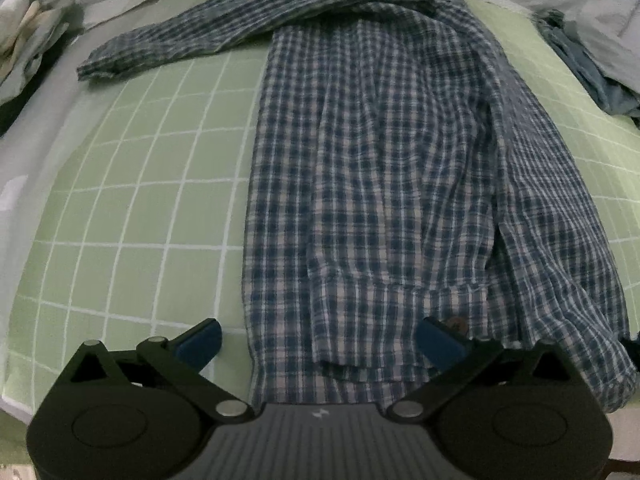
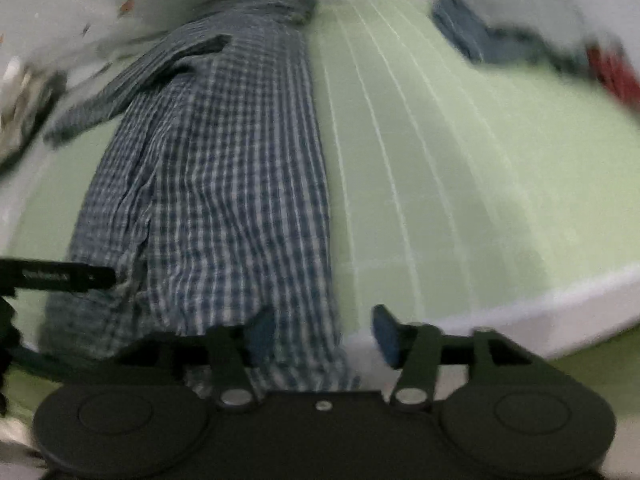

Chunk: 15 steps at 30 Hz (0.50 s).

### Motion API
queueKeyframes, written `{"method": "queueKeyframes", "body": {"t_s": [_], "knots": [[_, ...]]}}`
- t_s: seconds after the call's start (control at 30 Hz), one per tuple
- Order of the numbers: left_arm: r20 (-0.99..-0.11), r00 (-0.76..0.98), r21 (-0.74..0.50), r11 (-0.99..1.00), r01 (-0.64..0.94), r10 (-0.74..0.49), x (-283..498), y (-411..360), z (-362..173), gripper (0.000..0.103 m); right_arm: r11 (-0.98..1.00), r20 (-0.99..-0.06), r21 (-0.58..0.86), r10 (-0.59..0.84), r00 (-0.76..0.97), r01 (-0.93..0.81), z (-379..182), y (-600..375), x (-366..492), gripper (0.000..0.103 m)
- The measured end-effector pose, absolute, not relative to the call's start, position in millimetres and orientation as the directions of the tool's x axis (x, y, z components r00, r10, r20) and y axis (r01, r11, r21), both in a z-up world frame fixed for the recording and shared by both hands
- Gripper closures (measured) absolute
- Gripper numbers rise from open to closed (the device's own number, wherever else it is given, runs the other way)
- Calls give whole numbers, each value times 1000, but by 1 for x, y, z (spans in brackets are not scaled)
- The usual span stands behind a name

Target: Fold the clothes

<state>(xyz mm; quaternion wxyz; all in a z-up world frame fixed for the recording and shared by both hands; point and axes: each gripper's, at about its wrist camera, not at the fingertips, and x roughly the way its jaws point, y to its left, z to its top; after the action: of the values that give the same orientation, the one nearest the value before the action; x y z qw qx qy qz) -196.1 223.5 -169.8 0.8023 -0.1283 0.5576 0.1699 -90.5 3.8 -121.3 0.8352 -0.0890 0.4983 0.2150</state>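
A blue plaid shirt (image 1: pixel 372 168) lies flat on a green checked sheet (image 1: pixel 132 200), its right side folded in lengthwise. One sleeve (image 1: pixel 208 36) stretches to the left near the collar. My left gripper (image 1: pixel 320 340) hangs over the near hem, and its blue-padded fingers (image 1: pixel 200 342) stand wide apart on either side of the cloth without pressing it. In the blurred right wrist view the shirt (image 2: pixel 224 184) fills the left half. My right gripper (image 2: pixel 324 334) is open over the shirt's near right corner. One pad is above the fabric and the other above the sheet's edge.
A blue-grey garment (image 1: pixel 580 64) lies at the far right, also seen as a blue garment (image 2: pixel 472 36) beside something red (image 2: pixel 612 72). Pale cloths (image 1: pixel 28 32) sit at far left. A white mattress edge (image 2: pixel 540 312) borders the sheet. A black bar (image 2: pixel 60 276) juts in from the left.
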Motion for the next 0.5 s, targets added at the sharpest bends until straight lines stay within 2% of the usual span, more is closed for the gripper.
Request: {"method": "queueKeyframes", "body": {"t_s": [0.07,0.23,0.5], "knots": [[-941,314,-27,895,-445,127,-197,225,-169,0,862,-844,21,287,453,-506,-113,10,-84,10],[-919,375,-112,831,-546,123,-211,244,-157,0,822,-802,52,373,467,-568,-108,24,-57,1],[-887,397,-123,708,-695,236,-218,324,-131,0,785,-809,63,402,429,-617,-116,76,-19,0]]}}
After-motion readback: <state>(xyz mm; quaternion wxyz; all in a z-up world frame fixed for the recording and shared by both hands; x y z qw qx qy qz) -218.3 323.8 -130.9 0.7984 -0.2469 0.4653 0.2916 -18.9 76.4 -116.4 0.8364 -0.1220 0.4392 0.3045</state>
